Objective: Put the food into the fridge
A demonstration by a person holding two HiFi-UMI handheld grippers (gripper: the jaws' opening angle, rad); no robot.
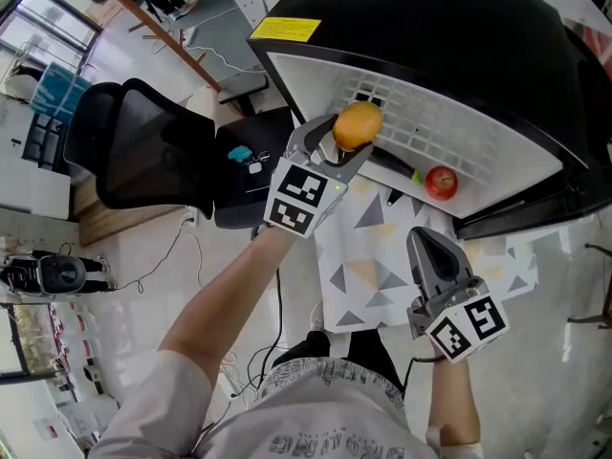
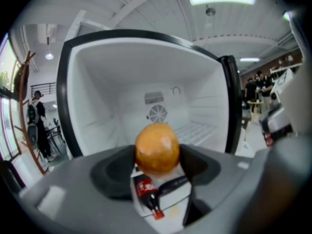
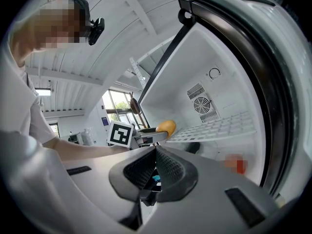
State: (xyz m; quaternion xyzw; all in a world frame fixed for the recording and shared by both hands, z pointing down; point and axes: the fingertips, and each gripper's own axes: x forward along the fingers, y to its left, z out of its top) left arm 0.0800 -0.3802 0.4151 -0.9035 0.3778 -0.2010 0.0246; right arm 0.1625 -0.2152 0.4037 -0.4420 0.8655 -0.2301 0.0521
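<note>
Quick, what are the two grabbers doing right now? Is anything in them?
The left gripper: closed on the orange.
The right gripper: shut, nothing in it.

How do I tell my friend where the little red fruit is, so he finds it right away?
Find the big black fridge standing open, white inside. Under its white wire shelf, near the front edge, lies a small round red fruit. It is the only red one there; the orange fruit is bigger and is held in the left gripper.
</note>
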